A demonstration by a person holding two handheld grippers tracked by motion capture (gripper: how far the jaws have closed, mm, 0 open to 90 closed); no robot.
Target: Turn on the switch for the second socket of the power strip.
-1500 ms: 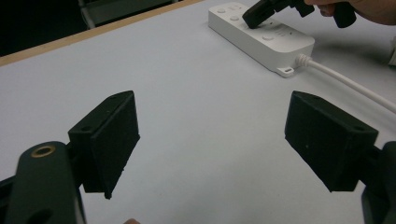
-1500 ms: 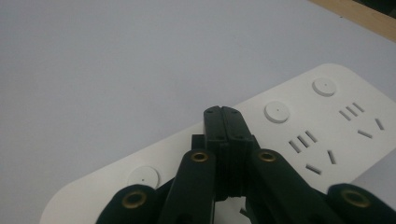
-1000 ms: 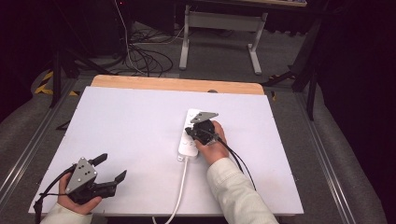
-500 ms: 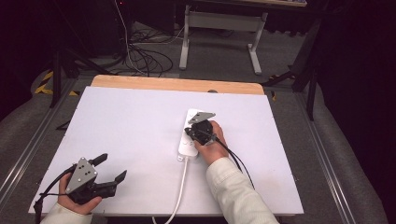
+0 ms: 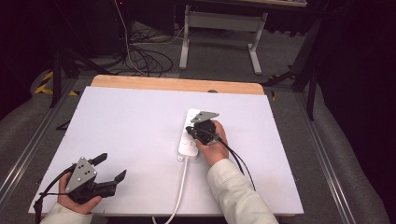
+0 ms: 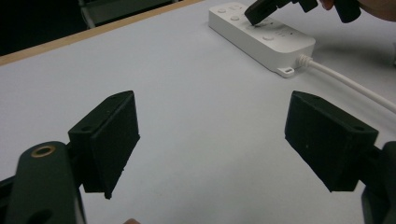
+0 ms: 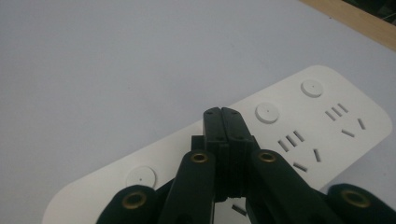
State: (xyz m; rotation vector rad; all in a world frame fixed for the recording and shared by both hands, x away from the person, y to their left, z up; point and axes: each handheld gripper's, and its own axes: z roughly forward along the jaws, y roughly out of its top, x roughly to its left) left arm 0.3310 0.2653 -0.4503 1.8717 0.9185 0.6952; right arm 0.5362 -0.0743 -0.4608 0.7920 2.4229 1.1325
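Two grippers over one white power strip on a white table.

One power strip (image 5: 190,135) lies near the middle of the table (image 5: 130,130), a smooth rounded white plastic bar with a white cord (image 5: 178,191) running off the near edge. In the right gripper view three round buttons (image 7: 267,111) show on it, beside groups of narrow slots. The right gripper (image 5: 190,131) is over the strip, its two black jaws pressed flat together with nothing between them, tips at the strip's top face. The left gripper (image 5: 112,170) sits well apart at the near left corner, jaws spread wide and empty, its matte black pads (image 6: 116,140) blocky and flat. Each carries a grey three-cornered plate. The table top is flat and matte, with a wooden strip (image 5: 177,85) along its far edge. Behind it: loose cables (image 5: 140,56) on the floor and a white metal frame (image 5: 219,28).
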